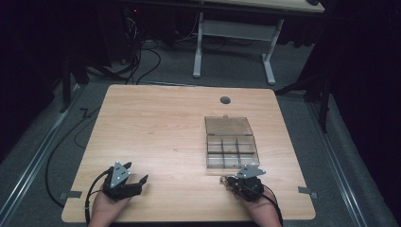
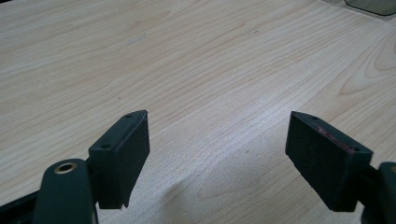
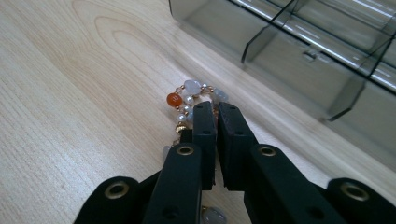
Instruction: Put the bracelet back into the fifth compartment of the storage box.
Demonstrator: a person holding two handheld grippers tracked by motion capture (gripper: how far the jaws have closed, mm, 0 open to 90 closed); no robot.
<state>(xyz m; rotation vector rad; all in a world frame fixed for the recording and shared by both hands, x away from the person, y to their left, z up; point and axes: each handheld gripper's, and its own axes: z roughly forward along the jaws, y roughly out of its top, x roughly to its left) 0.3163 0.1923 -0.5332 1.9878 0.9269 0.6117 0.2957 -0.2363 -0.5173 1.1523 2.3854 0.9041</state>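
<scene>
Bracelet is being pinched by our right gripper; left gripper is waiting open; we are lifting slowly toward the box.

so it's a beaded bracelet, a little string of pale whitish and grey-blue beads with small pearl-like ones, gold spacers and one round orange bead. it's lying low on the tabletop, pinched in the right claw, with a loop of beads poking out past the tips and a grey bead showing under the claw. it sits just beside the front wall of the clear compartment box.
</scene>
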